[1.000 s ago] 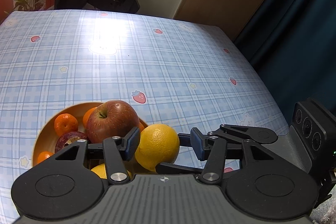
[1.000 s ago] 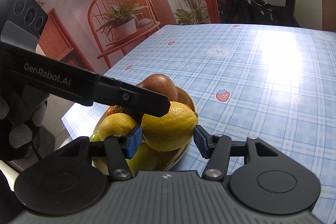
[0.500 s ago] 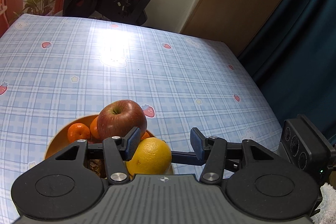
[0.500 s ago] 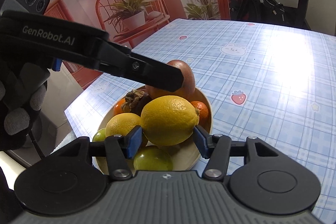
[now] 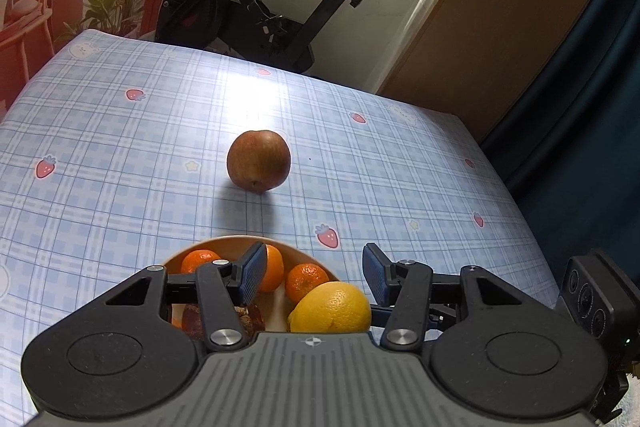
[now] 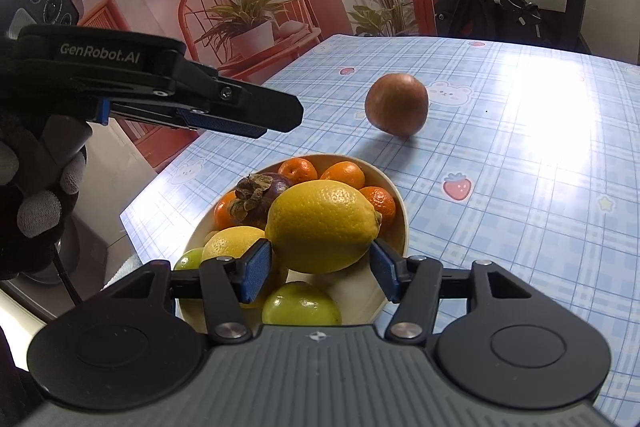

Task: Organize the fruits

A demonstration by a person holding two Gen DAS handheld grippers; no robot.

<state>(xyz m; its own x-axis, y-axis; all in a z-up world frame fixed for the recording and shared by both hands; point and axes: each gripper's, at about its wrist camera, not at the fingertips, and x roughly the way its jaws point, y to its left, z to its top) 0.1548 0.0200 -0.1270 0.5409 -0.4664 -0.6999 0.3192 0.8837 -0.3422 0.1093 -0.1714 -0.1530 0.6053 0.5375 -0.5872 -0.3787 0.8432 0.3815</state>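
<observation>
A red apple (image 5: 259, 160) lies alone on the checked tablecloth beyond the bowl; it also shows in the right wrist view (image 6: 397, 104). The tan bowl (image 6: 400, 205) holds tangerines (image 6: 344, 175), a mangosteen (image 6: 260, 195), a second lemon (image 6: 232, 243) and green fruits (image 6: 301, 304). My right gripper (image 6: 321, 266) is shut on a large yellow lemon (image 6: 322, 225) just above the bowl; the lemon shows in the left wrist view too (image 5: 330, 308). My left gripper (image 5: 314, 270) is open and empty above the bowl (image 5: 224, 243), and shows from the side in the right wrist view (image 6: 244, 115).
The blue checked tablecloth (image 5: 120, 155) covers the table. An exercise bike (image 5: 280, 7) stands behind the far edge. A dark curtain (image 5: 580, 107) hangs at the right. A red chair with a potted plant (image 6: 248, 23) stands off the left edge.
The apple has left the bowl and now lies on the table beyond it. My left gripper has risen and pulled back, still open. My right gripper still holds the lemon, slightly higher.
</observation>
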